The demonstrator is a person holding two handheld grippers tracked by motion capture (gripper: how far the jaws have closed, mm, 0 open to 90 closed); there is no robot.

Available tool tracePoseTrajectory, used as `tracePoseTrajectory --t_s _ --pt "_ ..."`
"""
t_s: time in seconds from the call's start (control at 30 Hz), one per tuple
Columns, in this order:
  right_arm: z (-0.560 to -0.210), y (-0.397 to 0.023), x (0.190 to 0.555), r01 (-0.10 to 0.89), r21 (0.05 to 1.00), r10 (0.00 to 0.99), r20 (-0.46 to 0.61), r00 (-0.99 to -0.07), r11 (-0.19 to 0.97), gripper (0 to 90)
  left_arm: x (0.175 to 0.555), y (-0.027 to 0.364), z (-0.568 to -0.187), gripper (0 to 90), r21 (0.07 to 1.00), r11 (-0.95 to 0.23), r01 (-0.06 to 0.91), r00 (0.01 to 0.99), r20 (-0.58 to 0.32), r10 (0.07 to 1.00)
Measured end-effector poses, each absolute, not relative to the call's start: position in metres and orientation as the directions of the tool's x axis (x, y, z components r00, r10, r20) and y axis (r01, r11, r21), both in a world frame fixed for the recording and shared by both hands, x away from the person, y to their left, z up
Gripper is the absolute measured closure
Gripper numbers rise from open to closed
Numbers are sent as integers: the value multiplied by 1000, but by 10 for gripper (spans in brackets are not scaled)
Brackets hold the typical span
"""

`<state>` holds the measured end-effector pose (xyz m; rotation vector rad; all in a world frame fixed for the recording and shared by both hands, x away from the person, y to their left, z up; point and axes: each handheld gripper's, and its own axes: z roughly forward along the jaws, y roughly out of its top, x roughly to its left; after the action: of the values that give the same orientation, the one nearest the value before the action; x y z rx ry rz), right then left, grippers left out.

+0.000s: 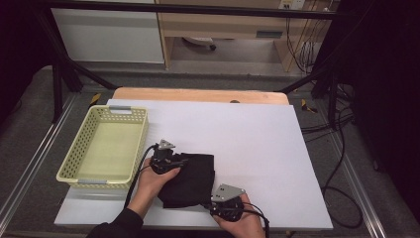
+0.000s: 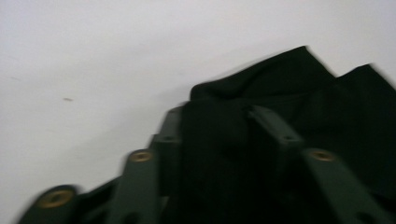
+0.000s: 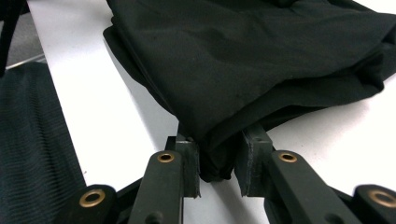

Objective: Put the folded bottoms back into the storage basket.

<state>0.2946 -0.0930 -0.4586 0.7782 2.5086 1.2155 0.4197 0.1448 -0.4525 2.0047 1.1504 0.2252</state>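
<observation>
Cloth [image 3: 261,60] corner clamped in right gripper [image 3: 217,163] | left gripper [image 2: 219,135] apparently pinching its edge

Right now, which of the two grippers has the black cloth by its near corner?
The right gripper: it is shut on the near corner of the black cloth, by the table's front edge. The left gripper grips the far edge, beside the yellow basket.

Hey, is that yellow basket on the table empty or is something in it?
Empty. The high view shows the yellow basket's bare floor, while the black cloth lies on the table beside it.
</observation>
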Motion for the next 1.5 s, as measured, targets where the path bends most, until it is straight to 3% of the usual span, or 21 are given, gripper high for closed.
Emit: tracePoseTrajectory --t_s 0.07,0.23,0.47,1.0,1.5 --pt "-458 -94 296 368 785 562 30 -826 499 738 420 143 -452 673 709 -270 652 575 -230 785" --pt "-453 -95 298 368 789 563 34 -826 492 749 419 141 -441 706 722 -279 633 586 -213 782" --pt "-429 -94 299 325 800 556 -12 -831 503 756 421 134 -408 706 752 -281 596 625 -214 751" --pt "-391 -93 330 330 820 529 40 -848 467 761 436 132 -359 709 770 -318 553 648 -157 745" --pt "-359 -79 349 300 820 477 38 -878 487 761 445 147 -317 709 794 -289 535 645 -163 746"
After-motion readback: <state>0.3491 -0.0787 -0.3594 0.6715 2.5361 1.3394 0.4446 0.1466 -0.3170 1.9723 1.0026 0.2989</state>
